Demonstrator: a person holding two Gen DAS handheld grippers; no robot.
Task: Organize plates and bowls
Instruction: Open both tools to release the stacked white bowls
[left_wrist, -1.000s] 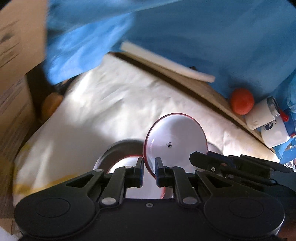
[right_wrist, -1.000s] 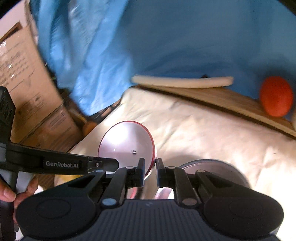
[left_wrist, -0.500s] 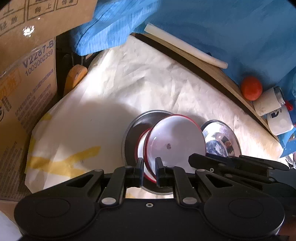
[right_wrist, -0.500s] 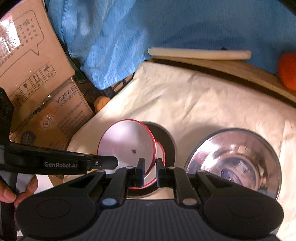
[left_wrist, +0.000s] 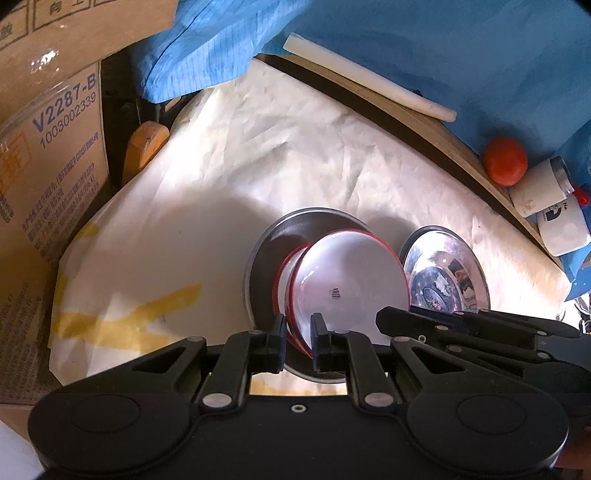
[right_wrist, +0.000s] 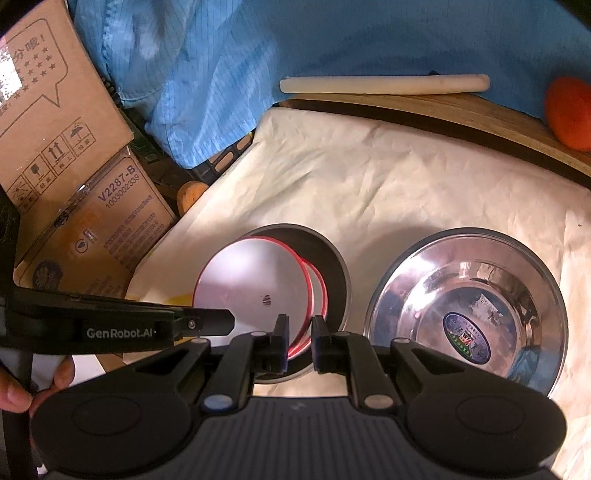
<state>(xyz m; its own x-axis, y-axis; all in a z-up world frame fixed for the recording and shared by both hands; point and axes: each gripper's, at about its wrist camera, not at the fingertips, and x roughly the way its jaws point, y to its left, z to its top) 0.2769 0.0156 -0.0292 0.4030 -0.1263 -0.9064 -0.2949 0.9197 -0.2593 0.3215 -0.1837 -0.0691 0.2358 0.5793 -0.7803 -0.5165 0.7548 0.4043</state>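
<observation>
Over the dark metal plate (left_wrist: 280, 240) on the cloth-covered tabletop (left_wrist: 258, 147), both grippers hold the same white dish with a red rim (left_wrist: 351, 280). The left gripper (left_wrist: 298, 338) has its fingers closed on the near edge of this dish, and the right gripper (right_wrist: 298, 339) also has its fingers closed on the rim, from the other side.

A second ago the dish was higher and the view showed mostly the blue cloth (left_wrist: 443, 44) behind. Now both hands have come lower, and the dish hangs tilted just above a second red-rimmed dish (right_wrist: 319, 288) that already lies in the dark plate. The steel bowl (right_wrist: 465, 310) stands beside, apart from the stack.

I judge that the stacking step is almost finished: the dish needs only to be laid flat and released. If the tilt stays, it may slide off the lower dish.
</observation>
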